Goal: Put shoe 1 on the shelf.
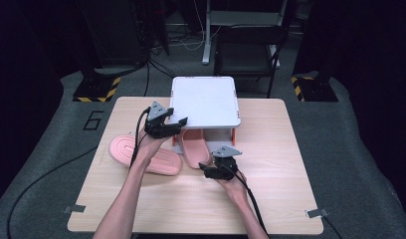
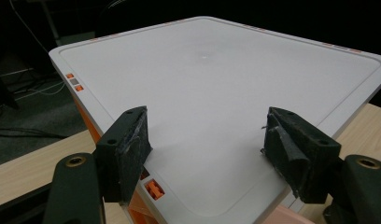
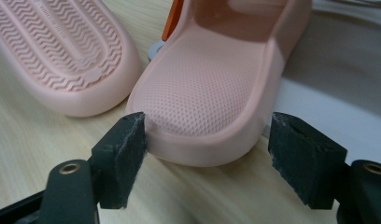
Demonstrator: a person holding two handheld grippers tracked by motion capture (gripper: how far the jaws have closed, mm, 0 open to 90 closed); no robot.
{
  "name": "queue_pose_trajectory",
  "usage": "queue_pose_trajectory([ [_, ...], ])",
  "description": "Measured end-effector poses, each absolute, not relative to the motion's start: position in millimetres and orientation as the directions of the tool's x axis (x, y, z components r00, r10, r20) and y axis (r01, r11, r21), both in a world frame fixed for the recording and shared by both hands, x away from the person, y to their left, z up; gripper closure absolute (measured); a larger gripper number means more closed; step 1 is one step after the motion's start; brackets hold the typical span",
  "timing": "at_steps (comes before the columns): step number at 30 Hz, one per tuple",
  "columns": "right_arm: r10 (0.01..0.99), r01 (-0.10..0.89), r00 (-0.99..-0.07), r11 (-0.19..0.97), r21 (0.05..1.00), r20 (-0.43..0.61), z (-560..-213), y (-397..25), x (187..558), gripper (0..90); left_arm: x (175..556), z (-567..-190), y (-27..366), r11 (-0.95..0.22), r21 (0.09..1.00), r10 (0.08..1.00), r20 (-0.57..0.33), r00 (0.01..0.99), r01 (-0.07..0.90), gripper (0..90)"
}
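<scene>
Right gripper [image 3: 205, 158] jaws stand released on either side of the heel of the upright pink slipper [image 3: 212, 88], which lies on the tabletop [image 1: 270, 199] with its front end under the white rack [image 1: 205, 102]. Beside that heel lies the second pink slipper [image 3: 58, 51], sole up. Farther off, left gripper [image 2: 205, 154] jaws stand released above the rack's top, holding nothing.

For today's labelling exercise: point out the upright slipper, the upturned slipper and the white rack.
Upright slipper [image 3: 212, 88], right gripper view, dotted footbed.
Upturned slipper [image 3: 62, 42], right gripper view, ribbed sole.
White rack [image 2: 212, 93], left gripper view, top panel.
</scene>
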State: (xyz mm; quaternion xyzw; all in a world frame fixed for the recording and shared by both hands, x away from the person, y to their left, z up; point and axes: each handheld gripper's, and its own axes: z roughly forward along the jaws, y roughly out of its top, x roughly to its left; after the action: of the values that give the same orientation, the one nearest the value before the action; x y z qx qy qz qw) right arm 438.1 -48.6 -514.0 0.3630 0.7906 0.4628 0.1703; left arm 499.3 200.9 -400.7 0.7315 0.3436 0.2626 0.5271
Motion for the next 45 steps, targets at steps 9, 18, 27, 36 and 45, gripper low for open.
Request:
queue_pose_trajectory([
  [9, 0.750, 0.403, -0.660, 0.308, 0.862, 0.041, -513.1, -25.0, 458.4, 30.7, 499.8, -400.9, 200.8, -0.205, 0.953, 0.780, 0.021, 0.625, 0.223, 30.9],
  [18, 0.753, 0.413, -0.656, 0.311, 0.856, 0.043, -511.3, -12.5, 479.2, 31.0, 499.7, -401.0, 200.5, -0.205, 0.953, 0.781, 0.022, 0.624, 0.223, 30.9],
  [27, 0.760, 0.427, -0.646, 0.285, 0.858, 0.069, -515.8, -6.3, 491.5, 30.3, 499.6, -400.5, 201.0, -0.217, 0.949, 0.777, 0.027, 0.628, 0.227, 30.8],
  [36, 0.759, 0.434, -0.648, 0.294, 0.852, 0.068, -515.7, -9.2, 492.7, 28.5, 499.1, -400.4, 200.4, -0.210, 0.950, 0.779, 0.020, 0.627, 0.230, 30.8],
  [45, 0.787, 0.317, -0.615, 0.204, 0.926, 0.037, -482.9, -48.7, 450.0, 17.6, 489.9, -402.9, 210.4, -0.117, 0.975, 0.761, -0.033, 0.647, 0.188, 18.5],
])
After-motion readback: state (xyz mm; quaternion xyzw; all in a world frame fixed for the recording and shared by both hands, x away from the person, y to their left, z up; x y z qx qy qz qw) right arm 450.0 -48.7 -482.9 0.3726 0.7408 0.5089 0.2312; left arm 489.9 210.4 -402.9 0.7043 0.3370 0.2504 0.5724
